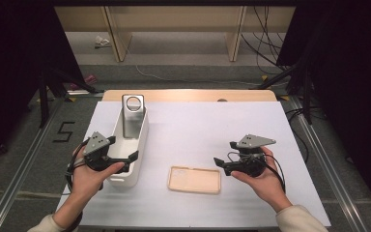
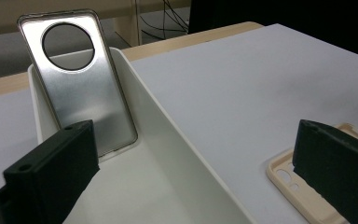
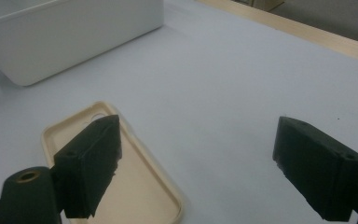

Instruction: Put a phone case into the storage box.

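On the white table sheet (image 1: pixel 198 130), a beige phone case (image 1: pixel 194 180) lies flat, hollow side up, at about 6 o'clock of the sheet, between the two hands. A white rectangular bin (image 1: pixel 131 150) stands at about 9 o'clock, long side running away from the person. Inside it a silver phone case (image 1: pixel 133 116) with a round camera hole leans upright against the far end wall.

The left gripper (image 1: pixel 125 155) hovers over the near end of the bin, its jaws spread wide with nothing between them; in the left gripper view one jaw hangs over the bin's inside, the other over the near corner of the beige case. The left hand (image 1: pixel 89 176) holds it from below.

The right gripper (image 1: pixel 224 154) sits at 3 o'clock of the beige case, just beside its right end, pointing toward it. Its jaws are also spread and empty, one above the case's edge in the right gripper view. The right hand (image 1: pixel 263 181) grips it
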Available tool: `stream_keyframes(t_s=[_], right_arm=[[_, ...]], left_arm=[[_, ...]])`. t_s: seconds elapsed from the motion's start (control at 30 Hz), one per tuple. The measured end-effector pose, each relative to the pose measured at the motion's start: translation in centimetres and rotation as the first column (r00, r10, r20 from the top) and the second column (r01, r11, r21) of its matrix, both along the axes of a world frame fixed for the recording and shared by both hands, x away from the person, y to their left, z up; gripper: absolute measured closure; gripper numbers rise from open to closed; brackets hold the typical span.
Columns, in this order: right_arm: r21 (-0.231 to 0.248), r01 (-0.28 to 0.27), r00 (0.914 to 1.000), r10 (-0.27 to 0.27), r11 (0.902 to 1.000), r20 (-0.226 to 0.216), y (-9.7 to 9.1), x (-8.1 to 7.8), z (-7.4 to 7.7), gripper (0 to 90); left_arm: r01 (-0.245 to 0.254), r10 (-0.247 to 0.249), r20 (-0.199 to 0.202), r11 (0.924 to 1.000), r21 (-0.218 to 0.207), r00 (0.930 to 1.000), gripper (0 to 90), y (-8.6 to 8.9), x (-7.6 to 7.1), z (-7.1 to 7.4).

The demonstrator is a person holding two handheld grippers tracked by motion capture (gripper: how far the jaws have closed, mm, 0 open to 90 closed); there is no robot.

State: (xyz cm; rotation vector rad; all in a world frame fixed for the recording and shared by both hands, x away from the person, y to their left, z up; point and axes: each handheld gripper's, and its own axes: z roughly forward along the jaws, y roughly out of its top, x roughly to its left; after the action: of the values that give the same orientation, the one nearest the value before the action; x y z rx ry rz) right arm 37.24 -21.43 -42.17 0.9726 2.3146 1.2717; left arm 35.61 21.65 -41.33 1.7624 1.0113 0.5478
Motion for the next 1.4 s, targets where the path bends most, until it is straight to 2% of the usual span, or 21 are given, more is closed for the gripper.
stream_keyframes(t_s=[0.2, 0.33, 0.4, 0.5, 0.63, 0.7, 0.8, 0.83, 0.93, 1.07, 1.17, 1.23, 1.4], right_arm=[[-0.003, 0.005, 1.0000, -0.005, 1.0000, 0.002, 0.0, 0.1, 0.0, 16.2], [-0.017, 0.003, 0.9998, -0.004, 0.9999, -0.021, 0.3, 0.5, -0.2, 17.9], [-0.032, 0.000, 0.9993, -0.002, 0.9995, -0.037, 0.5, 0.9, -0.3, 25.9], [-0.071, -0.012, 0.9982, 0.008, 0.9974, -0.059, 0.7, 1.3, -0.7, 48.1], [-0.131, -0.033, 0.9934, 0.018, 0.9908, -0.113, 1.1, 1.8, -1.1, 69.8], [-0.167, -0.065, 0.9889, 0.041, 0.9839, -0.142, 1.3, 2.0, -1.4, 80.6], [-0.182, -0.117, 0.9808, 0.084, 0.9764, -0.176, 1.9, 2.1, -1.5, 87.8], [-0.190, -0.149, 0.9765, 0.114, 0.9703, -0.183, 2.4, 2.1, -1.5, 89.8], [-0.201, -0.202, 0.9661, 0.161, 0.9585, -0.202, 3.8, 2.1, -1.5, 90.0], [-0.229, -0.291, 0.9422, 0.237, 0.9288, -0.237, 6.7, 2.4, -2.0, 90.0], [-0.253, -0.337, 0.9262, 0.270, 0.9071, -0.263, 9.0, 2.5, -2.6, 90.0], [-0.272, -0.349, 0.9224, 0.278, 0.8969, -0.268, 10.1, 2.8, -2.9, 90.0], [-0.285, -0.363, 0.9168, 0.285, 0.8872, -0.280, 11.7, 3.4, -3.6, 90.0]], left_arm=[[-0.010, 0.010, 0.005, 0.9999, -0.014, 0.9999, 0.0, 0.2, 0.1, 0.2], [-0.006, 0.006, 0.011, 0.9997, -0.022, 0.9999, 0.0, 0.1, 0.0, 0.2], [-0.001, 0.001, 0.010, 0.9997, -0.023, 1.0000, 0.0, -0.1, 0.0, 0.2], [0.001, -0.001, 0.006, 0.9997, -0.025, 1.0000, 0.1, -0.2, 0.0, 0.2], [-0.004, 0.004, 0.007, 0.9997, -0.026, 1.0000, 0.4, -0.1, 0.0, 0.2], [-0.008, 0.008, 0.003, 0.9996, -0.028, 1.0000, 0.7, -0.1, 0.0, 0.1], [-0.008, 0.008, -0.003, 0.9994, -0.035, 1.0000, 0.7, -0.1, 0.0, 0.1], [-0.005, 0.005, -0.001, 0.9994, -0.033, 1.0000, 0.8, -0.1, 0.0, 0.2], [-0.004, 0.004, 0.002, 0.9995, -0.030, 1.0000, 0.8, -0.2, 0.0, 0.2], [-0.004, 0.004, 0.001, 0.9996, -0.029, 1.0000, 0.8, -0.1, 0.0, 0.2], [-0.005, 0.005, 0.002, 0.9996, -0.029, 1.0000, 0.8, -0.1, 0.0, 0.2], [-0.005, 0.005, 0.000, 0.9996, -0.029, 1.0000, 0.8, -0.1, 0.0, 0.1], [-0.003, 0.003, 0.000, 0.9996, -0.029, 1.0000, 0.9, -0.1, 0.0, 0.1]])
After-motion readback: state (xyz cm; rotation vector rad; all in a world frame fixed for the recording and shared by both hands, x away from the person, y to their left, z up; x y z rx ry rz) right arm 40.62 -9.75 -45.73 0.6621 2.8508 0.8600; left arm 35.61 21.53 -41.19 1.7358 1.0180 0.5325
